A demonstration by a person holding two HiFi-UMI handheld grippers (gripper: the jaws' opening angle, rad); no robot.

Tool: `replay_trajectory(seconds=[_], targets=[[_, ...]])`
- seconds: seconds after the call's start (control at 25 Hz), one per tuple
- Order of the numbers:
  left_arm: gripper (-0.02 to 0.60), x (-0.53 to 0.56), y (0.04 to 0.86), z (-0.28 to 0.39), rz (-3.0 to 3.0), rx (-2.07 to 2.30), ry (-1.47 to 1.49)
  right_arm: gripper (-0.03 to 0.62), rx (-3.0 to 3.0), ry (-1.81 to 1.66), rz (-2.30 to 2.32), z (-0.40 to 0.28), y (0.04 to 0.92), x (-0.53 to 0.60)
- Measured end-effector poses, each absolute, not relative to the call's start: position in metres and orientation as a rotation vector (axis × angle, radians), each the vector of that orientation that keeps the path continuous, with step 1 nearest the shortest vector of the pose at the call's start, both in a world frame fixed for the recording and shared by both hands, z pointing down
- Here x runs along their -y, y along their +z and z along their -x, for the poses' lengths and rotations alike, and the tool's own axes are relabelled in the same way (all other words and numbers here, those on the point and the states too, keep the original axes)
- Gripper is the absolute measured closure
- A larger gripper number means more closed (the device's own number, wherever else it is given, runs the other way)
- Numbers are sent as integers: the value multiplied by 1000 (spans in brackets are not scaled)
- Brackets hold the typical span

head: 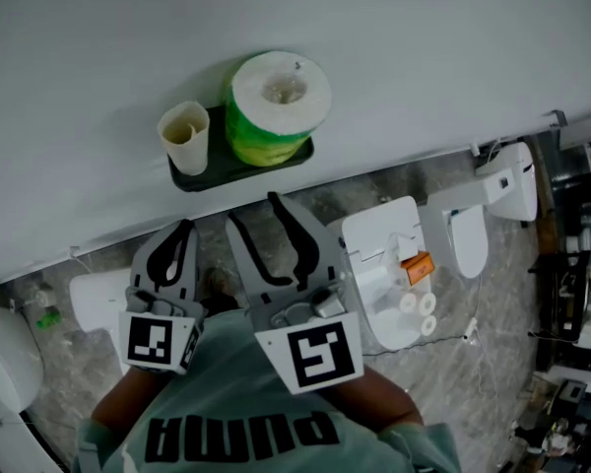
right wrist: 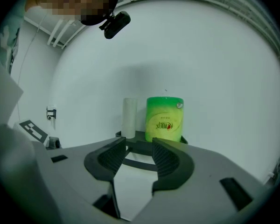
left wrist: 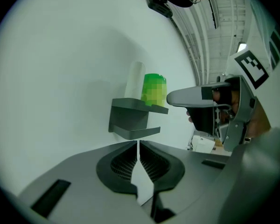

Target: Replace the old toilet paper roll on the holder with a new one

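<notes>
The bare beige cardboard tube of the old roll (head: pixel 184 136) and the full white toilet paper roll in green plastic wrap (head: pixel 276 101) stand upright, just beside each other, on the dark wall-mounted shelf (head: pixel 193 179). Both look light: the tube would crush easily and the wrap seems slippery, so grip gently across the sides. The left tool (head: pixel 182 228) is closed on nothing; the right tool (head: pixel 253 208) has its jaws apart, empty.
</notes>
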State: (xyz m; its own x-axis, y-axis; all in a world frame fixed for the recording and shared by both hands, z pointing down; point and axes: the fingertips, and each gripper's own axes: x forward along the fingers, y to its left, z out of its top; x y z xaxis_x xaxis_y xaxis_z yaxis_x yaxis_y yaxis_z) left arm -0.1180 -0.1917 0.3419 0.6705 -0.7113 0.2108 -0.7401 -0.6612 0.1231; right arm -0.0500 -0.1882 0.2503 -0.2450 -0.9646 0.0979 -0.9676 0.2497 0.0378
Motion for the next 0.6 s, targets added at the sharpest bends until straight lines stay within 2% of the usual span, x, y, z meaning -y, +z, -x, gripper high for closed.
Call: replay_trajectory(seconds=[0.08, 0.12, 0.16, 0.28, 0.6], targets=[[577, 180, 342, 108, -2690, 1175, 218, 411, 2403, 46, -1868, 39, 257, 177], [577, 174, 341, 103, -2691, 1175, 221, 456, 2401, 47, -1876, 33, 259, 172], [577, 167, 340, 98, -2694, 1174, 222, 527, 2399, 50, -1883, 27, 262, 165], [577, 145, 336, 79, -2696, 1180, 211, 582, 2387, 82, -1851, 9, 274, 143], [577, 87, 335, 40, -2719, 1190, 200, 589, 2364, 152, -1700, -24, 305, 79]])
